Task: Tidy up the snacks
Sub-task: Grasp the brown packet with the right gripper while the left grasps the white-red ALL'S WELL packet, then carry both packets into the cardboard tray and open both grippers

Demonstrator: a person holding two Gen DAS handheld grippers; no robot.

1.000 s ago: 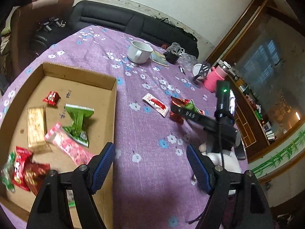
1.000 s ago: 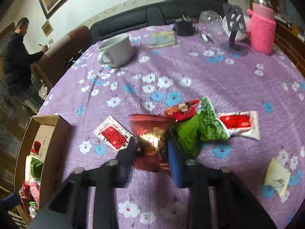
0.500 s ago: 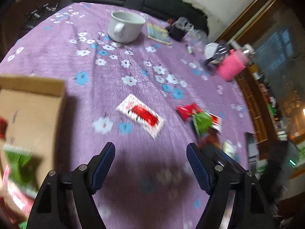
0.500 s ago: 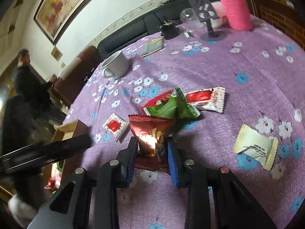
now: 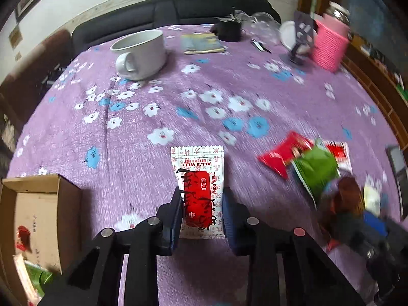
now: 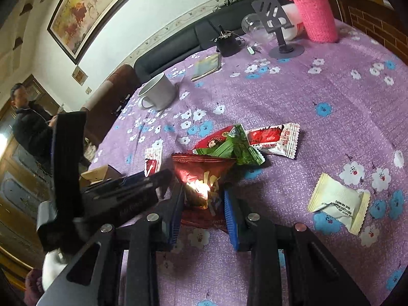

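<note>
My left gripper (image 5: pixel 202 210) is shut on a white and red snack packet (image 5: pixel 200 190) on the purple flowered tablecloth. My right gripper (image 6: pixel 204 207) is shut on a dark red snack bag (image 6: pixel 202 181) and holds it over the cloth. A red packet (image 6: pixel 215 137), a green packet (image 6: pixel 236 148) and a red-white packet (image 6: pixel 274 137) lie in a heap beyond it; that heap also shows at the right of the left wrist view (image 5: pixel 308 160). A cream packet (image 6: pixel 339 201) lies at the right. The cardboard box (image 5: pixel 33 204) with snacks is at lower left.
A white mug (image 5: pixel 141 54), a booklet (image 5: pixel 201 43), a dark cup (image 5: pixel 229 29), a phone stand (image 5: pixel 299 40) and a pink-sleeved bottle (image 5: pixel 330 43) stand at the far side. A sofa is behind the table. A man (image 6: pixel 28 125) stands at the left.
My left gripper swung from the box across to the white and red packet and closed on it. My right gripper lifted the dark red bag and pulled back from the heap.
</note>
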